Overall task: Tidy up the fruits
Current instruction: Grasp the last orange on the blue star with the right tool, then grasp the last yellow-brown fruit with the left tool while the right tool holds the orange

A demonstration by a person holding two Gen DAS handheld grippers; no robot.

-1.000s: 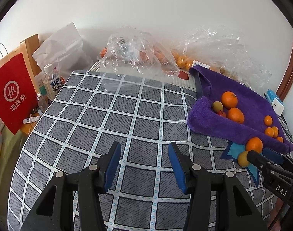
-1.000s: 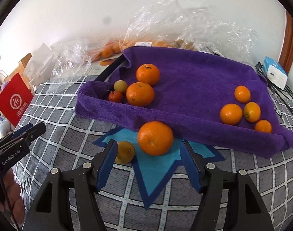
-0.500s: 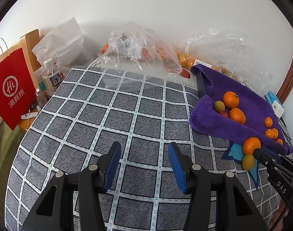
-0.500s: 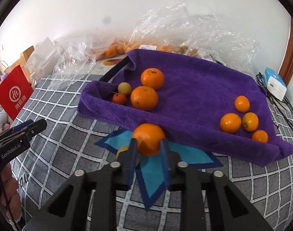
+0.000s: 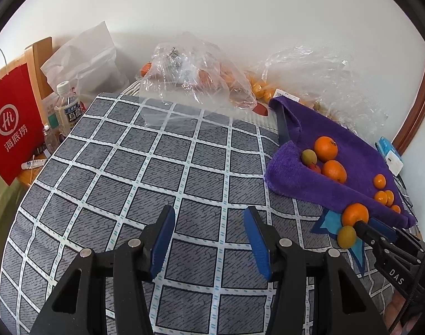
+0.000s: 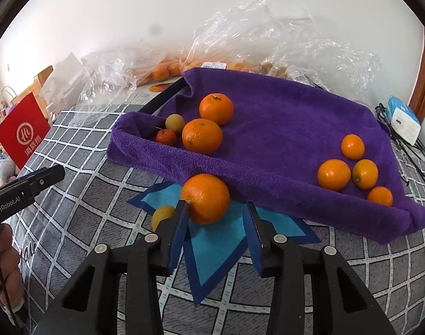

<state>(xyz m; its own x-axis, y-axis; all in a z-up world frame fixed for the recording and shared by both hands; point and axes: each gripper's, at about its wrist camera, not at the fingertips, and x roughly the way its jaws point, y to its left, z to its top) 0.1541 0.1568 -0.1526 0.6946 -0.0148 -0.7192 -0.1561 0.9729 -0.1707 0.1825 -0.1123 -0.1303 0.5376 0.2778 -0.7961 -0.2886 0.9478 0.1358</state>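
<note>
A large orange [image 6: 205,198] lies on a blue star mat [image 6: 218,240] just in front of the purple towel tray [image 6: 282,128]. My right gripper [image 6: 215,215] is open, its left pad touching the orange, its right pad apart from it. A small yellow fruit [image 6: 162,215] sits left of that gripper. On the towel lie two large oranges [image 6: 202,136], a yellow fruit [image 6: 175,122], a small red fruit [image 6: 166,136] and several small oranges [image 6: 333,174]. My left gripper [image 5: 209,234] is open and empty above the checked cloth [image 5: 145,173]. The right gripper [image 5: 360,224] also shows in the left wrist view.
Clear plastic bags of fruit [image 5: 195,75] lie along the wall behind the tray. A red paper bag [image 5: 13,122] and a water bottle [image 5: 67,109] stand at the left edge. A white and blue box [image 6: 402,120] and cables lie right of the towel.
My right gripper shut on the large orange half a second ago and has now opened again; the orange sits against the left pad. The left gripper has drifted slightly, still open.
</note>
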